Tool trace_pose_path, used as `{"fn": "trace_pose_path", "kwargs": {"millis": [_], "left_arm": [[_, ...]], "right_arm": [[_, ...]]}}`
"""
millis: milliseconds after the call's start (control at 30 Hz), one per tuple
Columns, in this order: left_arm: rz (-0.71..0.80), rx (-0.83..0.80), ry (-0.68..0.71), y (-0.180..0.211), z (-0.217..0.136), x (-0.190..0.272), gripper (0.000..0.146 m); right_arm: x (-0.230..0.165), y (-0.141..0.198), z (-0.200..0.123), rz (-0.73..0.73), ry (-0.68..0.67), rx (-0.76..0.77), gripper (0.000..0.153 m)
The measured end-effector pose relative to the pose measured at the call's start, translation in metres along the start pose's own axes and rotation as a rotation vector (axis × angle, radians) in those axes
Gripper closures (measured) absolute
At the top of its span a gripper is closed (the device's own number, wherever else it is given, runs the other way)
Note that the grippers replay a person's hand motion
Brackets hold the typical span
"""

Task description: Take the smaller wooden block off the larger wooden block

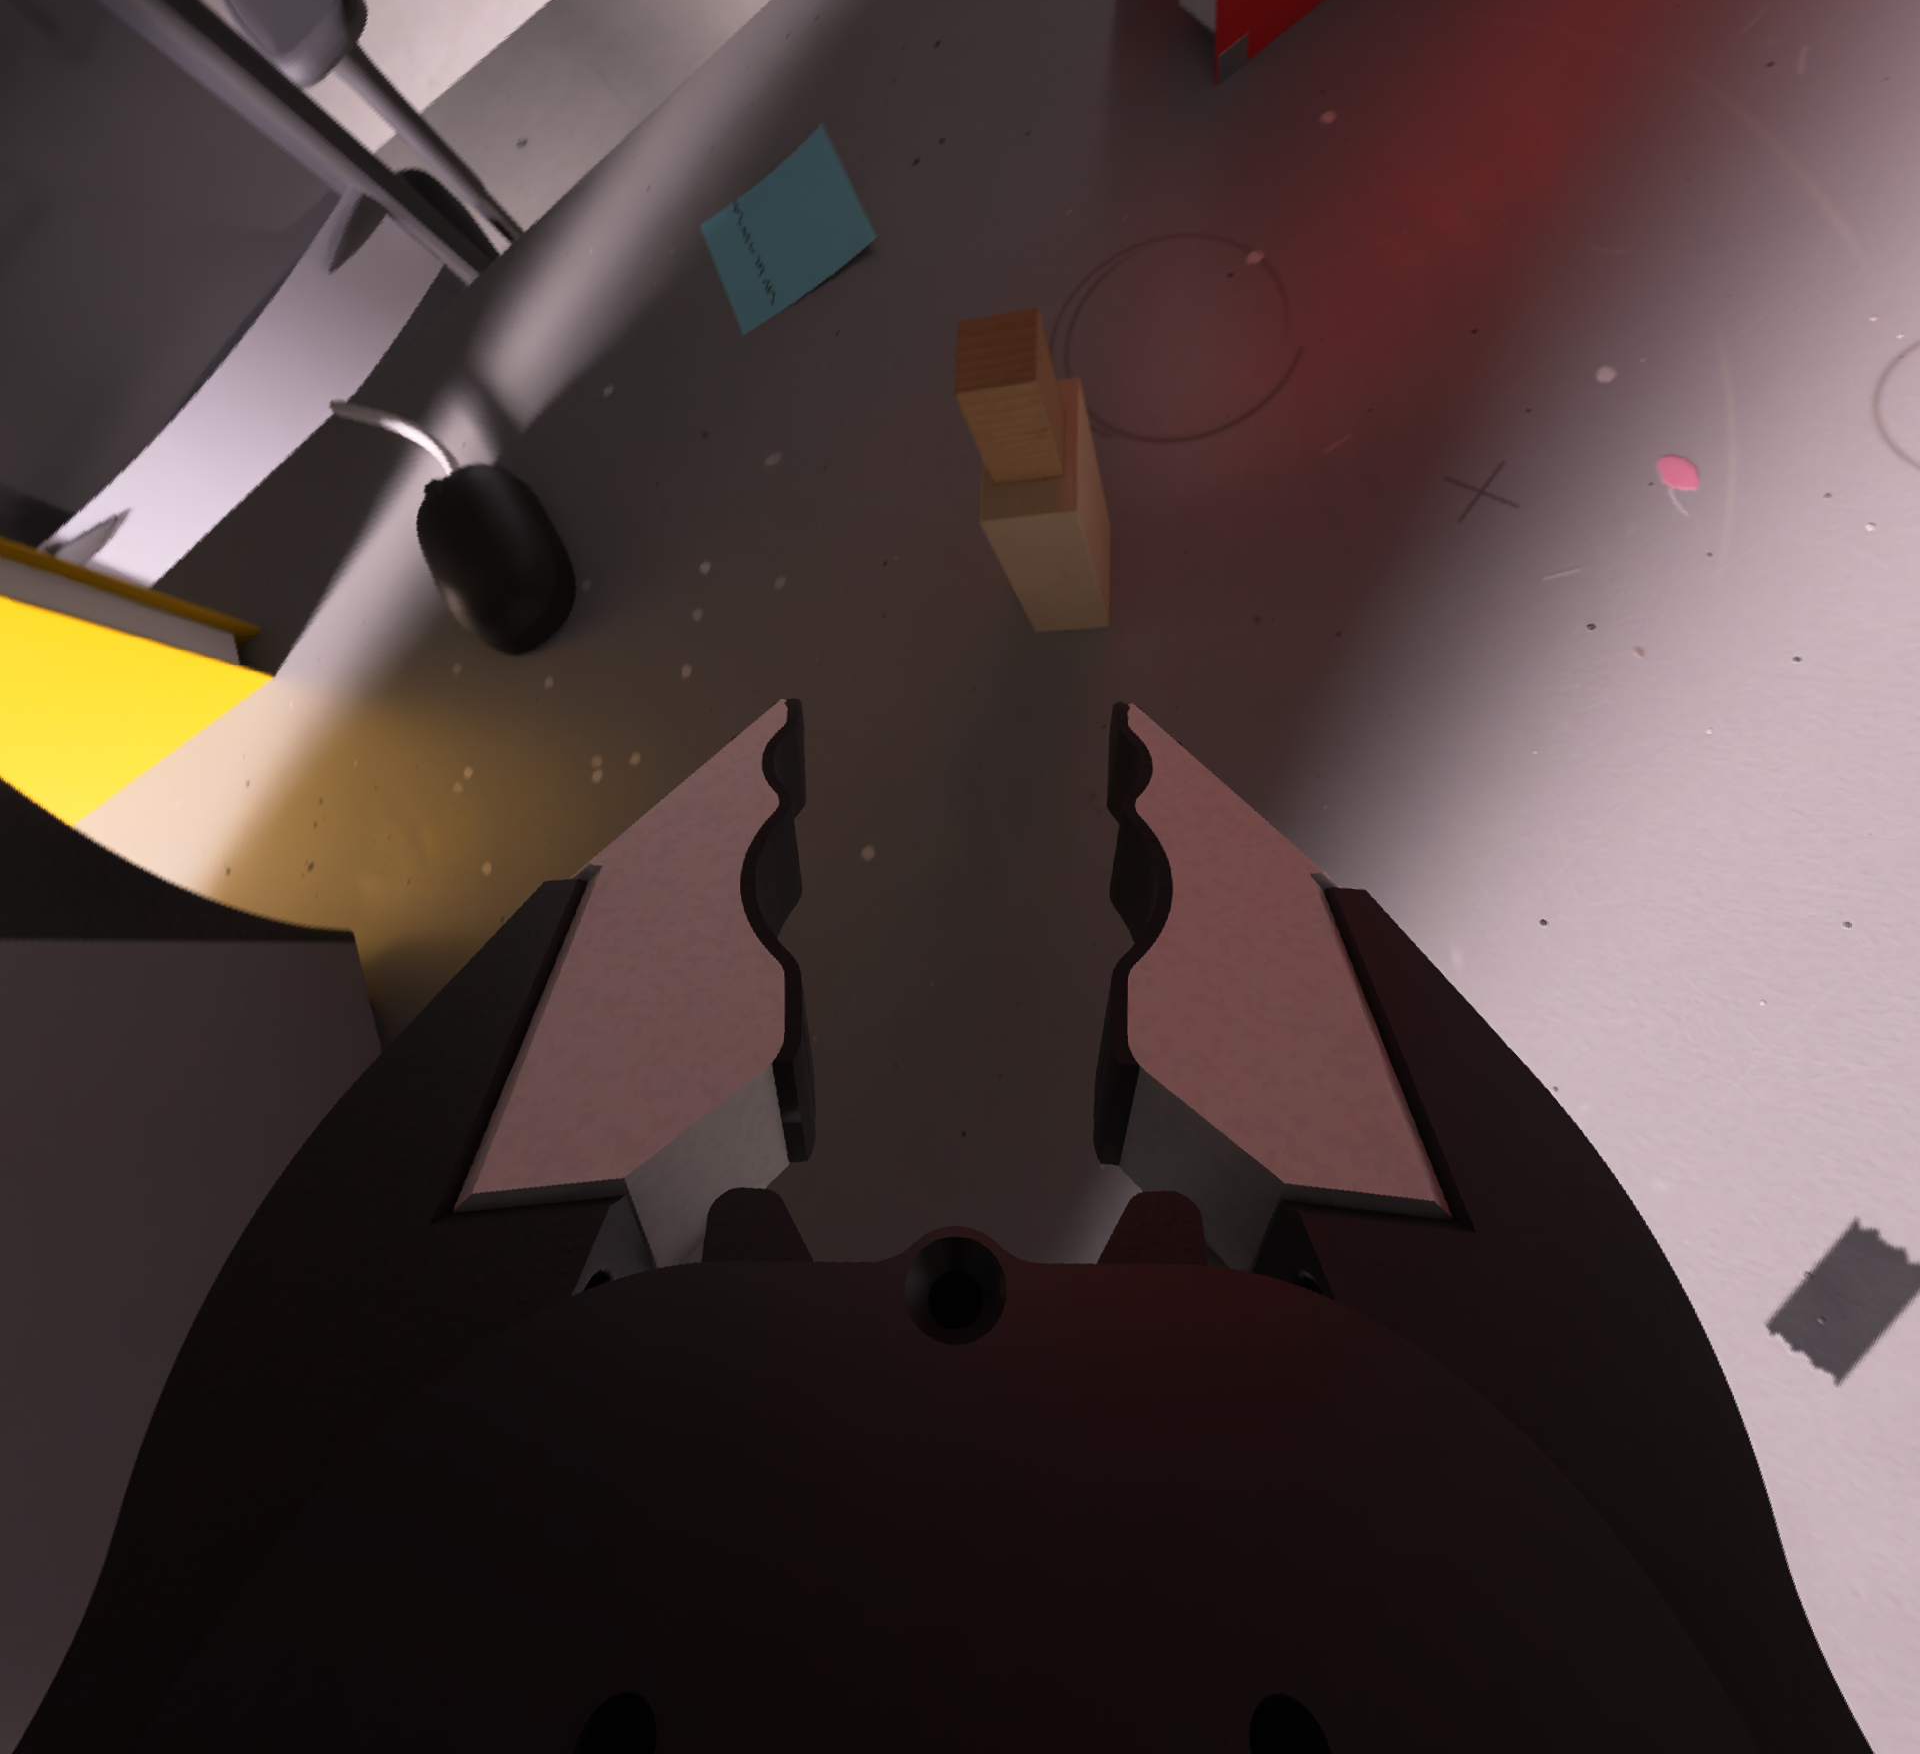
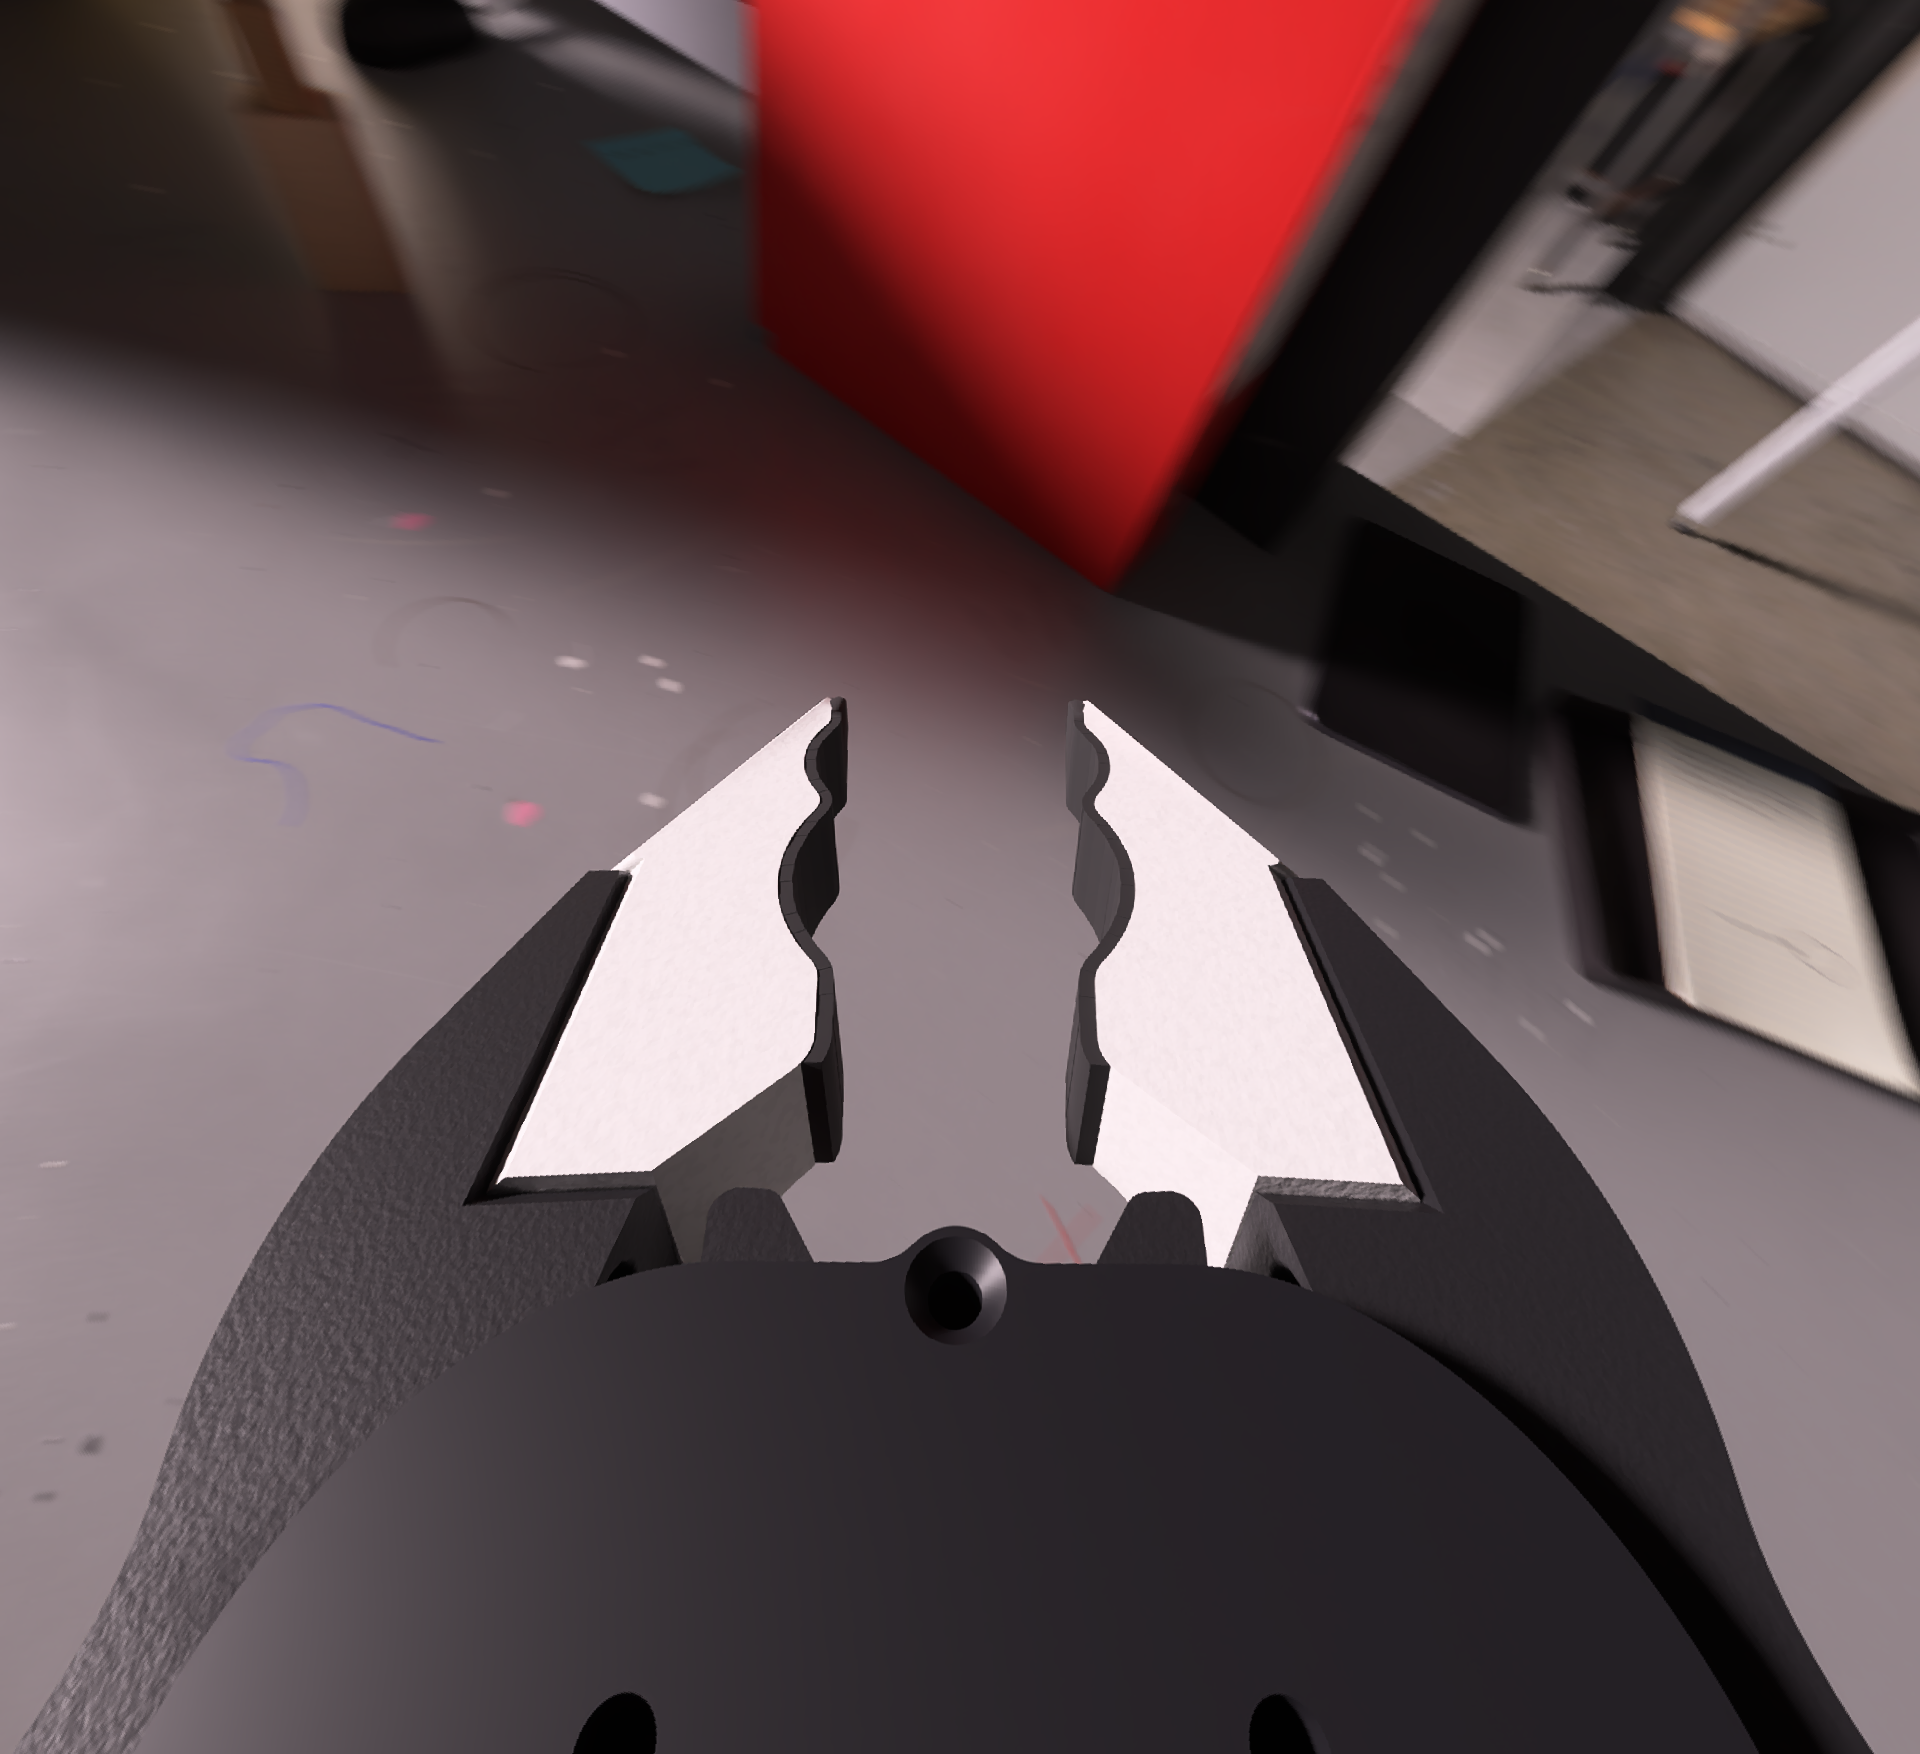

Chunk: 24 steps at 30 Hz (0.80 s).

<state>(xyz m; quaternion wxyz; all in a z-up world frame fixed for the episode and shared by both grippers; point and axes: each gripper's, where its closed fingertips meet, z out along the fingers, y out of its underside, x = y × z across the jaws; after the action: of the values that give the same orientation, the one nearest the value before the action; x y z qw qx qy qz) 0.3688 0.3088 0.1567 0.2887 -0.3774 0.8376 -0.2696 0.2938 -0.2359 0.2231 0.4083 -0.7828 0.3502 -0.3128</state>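
small block (image 1: 1010,403) atop larger block (image 1: 1049,528), both grippers empty

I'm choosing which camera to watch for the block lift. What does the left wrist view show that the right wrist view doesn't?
Only the left wrist view: a sharp look at the smaller wooden block atop the larger wooden block, ahead of the open left gripper. Only the right wrist view: the open right gripper and a dark-framed pad. Both: the black mouse, blue note, red box; the right view blurs them.
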Motion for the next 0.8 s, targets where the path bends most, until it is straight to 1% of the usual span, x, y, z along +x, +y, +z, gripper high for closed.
{"fn": "trace_pose_path", "kwargs": {"millis": [67, 200, 267, 367, 467, 600, 667, 700, 733, 800], "left_arm": [[0.022, 0.011, 0.011, -0.005, 0.004, 0.003, 0.089], [0.08, 0.008, 0.023, -0.011, 0.017, 0.008, 0.09], [0.113, 0.0, 0.031, -0.015, 0.025, 0.009, 0.091], [0.136, -0.019, 0.06, -0.022, 0.044, 0.011, 0.092], [0.098, -0.081, 0.096, -0.023, 0.07, 0.014, 0.088], [0.098, -0.196, 0.075, -0.015, 0.109, 0.016, 0.084], [0.035, -0.213, 0.108, -0.017, 0.121, 0.019, 0.084], [-0.01, -0.202, 0.11, -0.02, 0.124, 0.017, 0.088], [-0.026, -0.198, 0.118, -0.021, 0.125, 0.015, 0.096], [-0.051, -0.195, 0.141, -0.022, 0.125, 0.014, 0.103]], "right_arm": [[-0.039, -0.011, 0.023, -0.018, -0.11, 0.011, 0.111], [-0.11, -0.019, 0.063, -0.043, -0.292, 0.001, 0.11], [-0.137, -0.019, 0.078, -0.072, -0.343, -0.005, 0.11], [-0.164, -0.017, 0.094, -0.087, -0.395, -0.009, 0.11], [-0.18, -0.011, 0.104, -0.063, -0.442, -0.018, 0.111], [-0.185, -0.005, 0.109, -0.048, -0.462, -0.021, 0.111], [-0.186, -0.003, 0.109, -0.038, -0.469, -0.021, 0.111], [-0.186, -0.001, 0.11, -0.038, -0.469, -0.024, 0.112], [-0.185, 0.0, 0.111, -0.037, -0.469, -0.028, 0.112], [-0.185, 0.002, 0.112, -0.032, -0.473, -0.027, 0.112]]}}
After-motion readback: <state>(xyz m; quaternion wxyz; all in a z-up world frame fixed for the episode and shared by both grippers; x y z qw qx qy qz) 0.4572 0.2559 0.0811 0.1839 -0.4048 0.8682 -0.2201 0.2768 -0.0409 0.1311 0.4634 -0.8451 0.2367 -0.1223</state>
